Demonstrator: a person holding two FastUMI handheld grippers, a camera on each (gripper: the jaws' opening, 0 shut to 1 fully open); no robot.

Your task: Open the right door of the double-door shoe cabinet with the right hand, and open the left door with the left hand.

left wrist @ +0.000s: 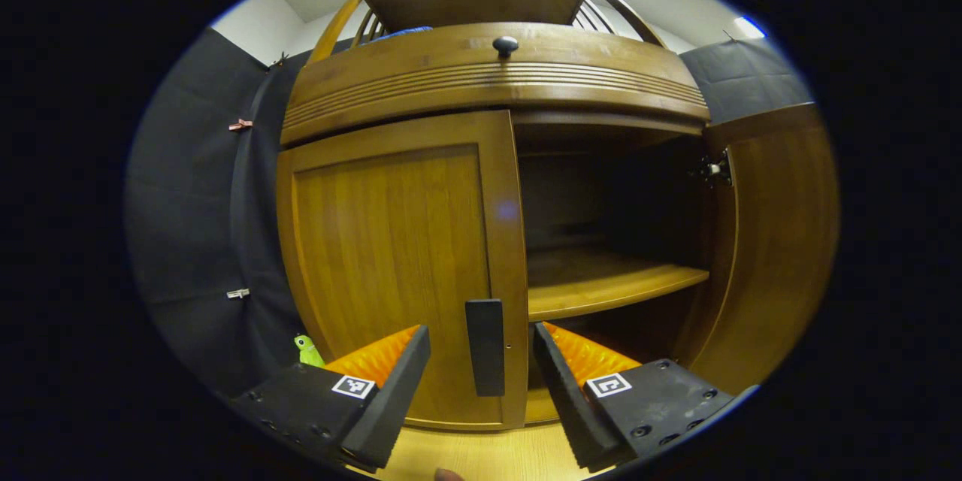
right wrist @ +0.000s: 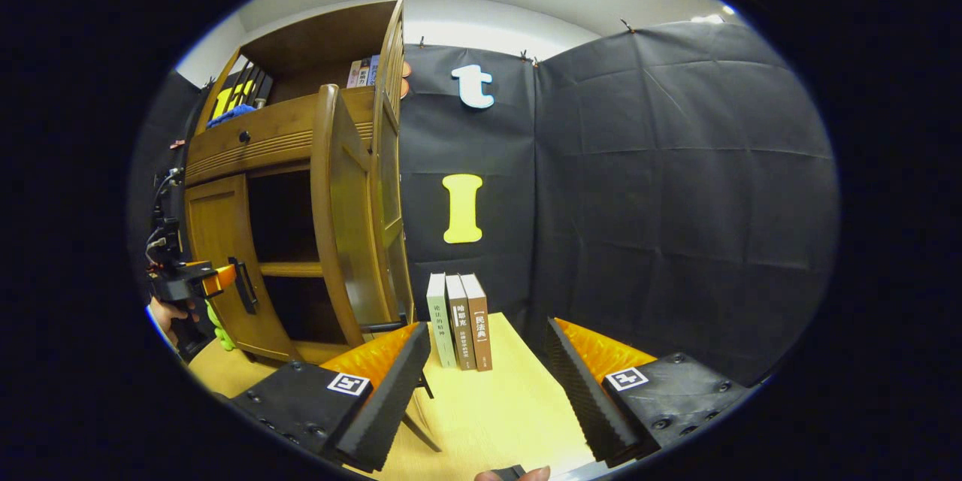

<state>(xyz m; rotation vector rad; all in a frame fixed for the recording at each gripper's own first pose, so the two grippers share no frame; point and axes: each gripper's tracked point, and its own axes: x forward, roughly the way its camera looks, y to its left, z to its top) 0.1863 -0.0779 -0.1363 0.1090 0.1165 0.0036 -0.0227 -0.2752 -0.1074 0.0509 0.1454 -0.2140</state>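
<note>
In the left gripper view my left gripper point(left wrist: 481, 361) faced the shoe cabinet point(left wrist: 496, 75) head-on, jaws spread wide on either side of the dark vertical handle point(left wrist: 485, 346) of the left door point(left wrist: 391, 263), neither finger touching it. That door was closed, flush with the cabinet front. The right door point(left wrist: 774, 240) stood swung open to the side, its hinge point(left wrist: 718, 169) visible at the top, baring a shelf point(left wrist: 609, 282) inside a dark interior. A round knob point(left wrist: 505, 44) sat on the drawer front above, and a small green toy point(left wrist: 307, 350) stood low beside the cabinet's left side. In the right gripper view my right gripper point(right wrist: 485, 376) was released, holding nothing, well away from the cabinet and pointed at three upright books point(right wrist: 460, 319) on a pale table point(right wrist: 496, 413). Off to the left, the open right door point(right wrist: 338, 218) showed edge-on, and my left gripper point(right wrist: 218, 278) was close by the left door's handle point(right wrist: 244, 285).
</note>
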